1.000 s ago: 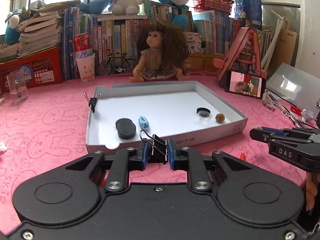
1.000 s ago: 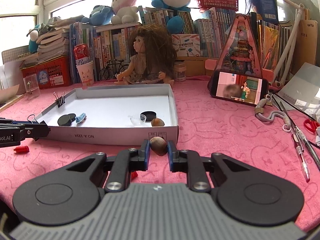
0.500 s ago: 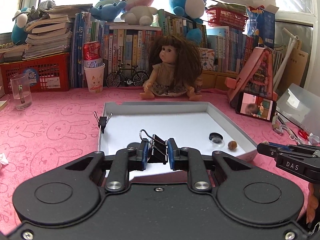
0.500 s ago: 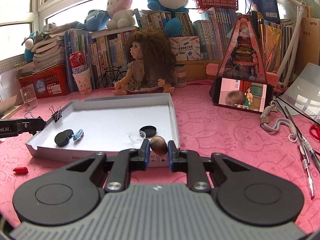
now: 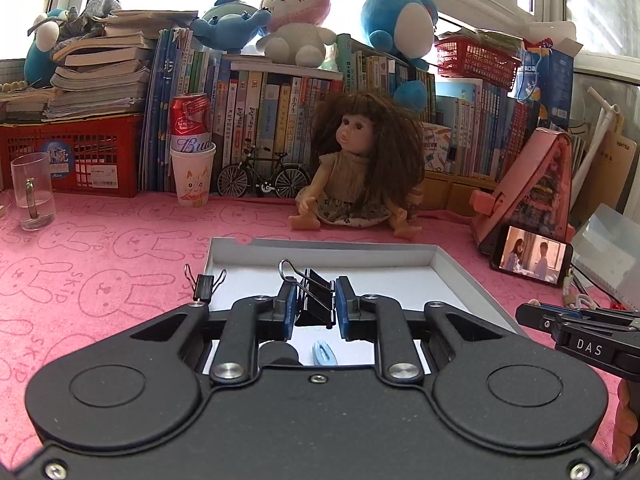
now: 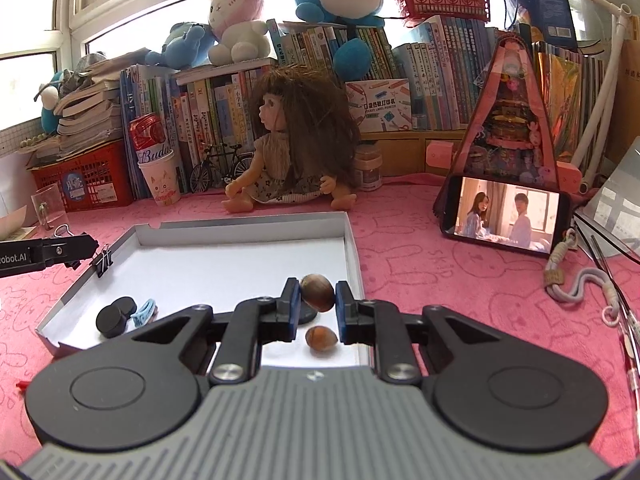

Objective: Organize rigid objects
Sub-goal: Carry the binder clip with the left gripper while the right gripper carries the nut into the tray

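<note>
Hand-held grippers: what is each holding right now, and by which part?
Left hand-held gripper pinches a black binder clip by its body sides. Right hand-held gripper pinches a brown nut across its middle.

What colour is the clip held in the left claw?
Black, with silver wire handles. The binder clip shows best in the left wrist view.

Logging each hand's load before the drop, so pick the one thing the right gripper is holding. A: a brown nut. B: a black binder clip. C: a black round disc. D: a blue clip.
A: the right gripper is shut on a brown nut pinched between its blue pads above the white tray, while the binder clip sits in the left gripper.
</note>
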Available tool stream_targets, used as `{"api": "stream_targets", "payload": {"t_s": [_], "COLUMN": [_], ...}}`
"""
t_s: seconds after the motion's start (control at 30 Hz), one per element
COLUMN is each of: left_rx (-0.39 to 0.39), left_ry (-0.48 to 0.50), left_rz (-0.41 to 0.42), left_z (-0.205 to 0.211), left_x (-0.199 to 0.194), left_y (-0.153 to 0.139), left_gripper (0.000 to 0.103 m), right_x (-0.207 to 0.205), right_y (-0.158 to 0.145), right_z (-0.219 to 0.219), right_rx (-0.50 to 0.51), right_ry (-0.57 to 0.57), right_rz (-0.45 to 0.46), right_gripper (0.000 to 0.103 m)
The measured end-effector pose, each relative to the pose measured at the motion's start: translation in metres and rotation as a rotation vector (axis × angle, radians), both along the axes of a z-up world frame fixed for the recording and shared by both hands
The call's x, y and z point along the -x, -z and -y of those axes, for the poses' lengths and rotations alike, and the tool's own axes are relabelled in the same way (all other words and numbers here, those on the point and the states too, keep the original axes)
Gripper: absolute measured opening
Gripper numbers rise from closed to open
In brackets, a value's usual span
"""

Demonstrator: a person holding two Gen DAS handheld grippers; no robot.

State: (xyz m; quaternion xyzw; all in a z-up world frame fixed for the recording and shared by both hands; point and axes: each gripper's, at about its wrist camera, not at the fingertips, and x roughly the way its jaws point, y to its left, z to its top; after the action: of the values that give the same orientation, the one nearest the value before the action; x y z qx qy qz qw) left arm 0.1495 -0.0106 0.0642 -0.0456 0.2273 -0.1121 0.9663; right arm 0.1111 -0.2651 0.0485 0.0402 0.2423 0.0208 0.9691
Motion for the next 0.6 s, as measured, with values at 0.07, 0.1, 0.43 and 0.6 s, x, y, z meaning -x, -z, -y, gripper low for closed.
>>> {"api": "stream_targets", "payload": {"t_s": [0.07,0.1,0.43,0.6], "left_rx": [-0.01,-0.017,-0.07,-0.088], "left_ry": [-0.011,-0.015,-0.053,-0.061], "left_rz": [-0.02,-0.026,-0.046,-0.052], "left_z": [0.001,0.002,0.01,0.012], "left_x": [-0.009,-0.013,-0.04,-0.047], "left_y": [0.005,0.008,0.031,0.037], "left_gripper": [0.019,0.019,0.019,0.019], "right_x": [-0.009,-0.013,-0.048,-0.058], "right_y": [0.002,0.004,0.022,0.027], "right_z": [0.0,0.0,-0.003,-0.003], "right_rx": [0.002,-0.001,-0.034,-0.043], "right_ry": [0.007,0.009,0.031,0.047], "right_rz": [-0.006,-0.009,-0.015,-0.024], "right_gripper": [0.022,0.022,0.022,0.023]}}
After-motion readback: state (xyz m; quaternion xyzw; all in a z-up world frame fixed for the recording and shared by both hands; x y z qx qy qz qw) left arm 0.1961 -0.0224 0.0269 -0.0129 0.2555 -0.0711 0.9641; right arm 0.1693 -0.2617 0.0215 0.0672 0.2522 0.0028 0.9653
